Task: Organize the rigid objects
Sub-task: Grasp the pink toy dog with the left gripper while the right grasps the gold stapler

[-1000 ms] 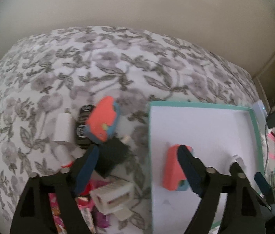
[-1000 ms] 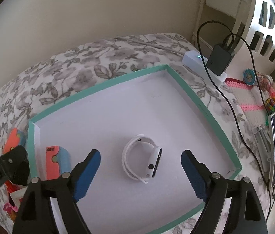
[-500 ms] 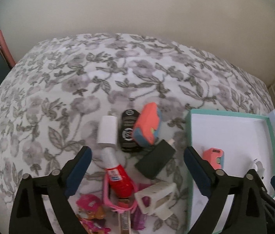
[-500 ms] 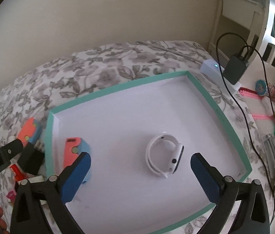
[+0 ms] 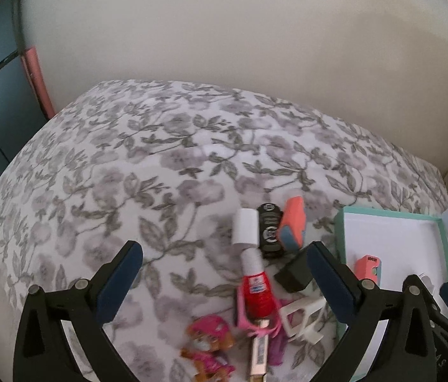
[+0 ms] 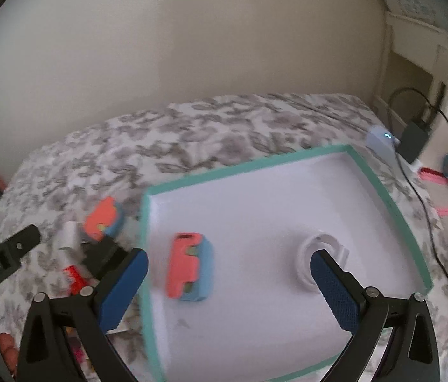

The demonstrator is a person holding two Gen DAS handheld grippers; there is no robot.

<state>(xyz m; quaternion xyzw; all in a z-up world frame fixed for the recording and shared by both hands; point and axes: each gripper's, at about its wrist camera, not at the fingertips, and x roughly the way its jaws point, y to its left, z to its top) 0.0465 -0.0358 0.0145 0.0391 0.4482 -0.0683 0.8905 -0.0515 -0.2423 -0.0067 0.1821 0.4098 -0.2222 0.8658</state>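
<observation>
Left wrist view. The left gripper (image 5: 224, 273) fills the lower frame, its jaws spread wide and holding nothing, above a flowered bedspread (image 5: 160, 165). Right of centre lies a loose cluster: a red nail-polish bottle (image 5: 254, 283) with a white cap, a black key fob (image 5: 269, 230) just beside it, a coral-and-blue block (image 5: 292, 227) touching the fob, and a black charger (image 5: 294, 272) below them. Along the lower edge lie a pink toy figure (image 5: 209, 343) and a white plastic piece (image 5: 300, 318). At the right edge a teal-rimmed white tray (image 5: 338, 222) holds a second coral block (image 5: 368, 265).

Right wrist view. At the left edge the other gripper's black finger (image 6: 4, 261) enters the frame. The right gripper (image 6: 228, 278) is likewise spread and empty. Between its fingers, inside the tray (image 6: 243, 167), lies the coral-and-blue block (image 6: 189, 267); a white smartwatch (image 6: 319, 254) rests right of it, partly hidden by the right finger. The first block (image 6: 104, 219) stays outside on the bedspread, left of the tray. A black plug (image 6: 415, 137) sits at upper right.
</observation>
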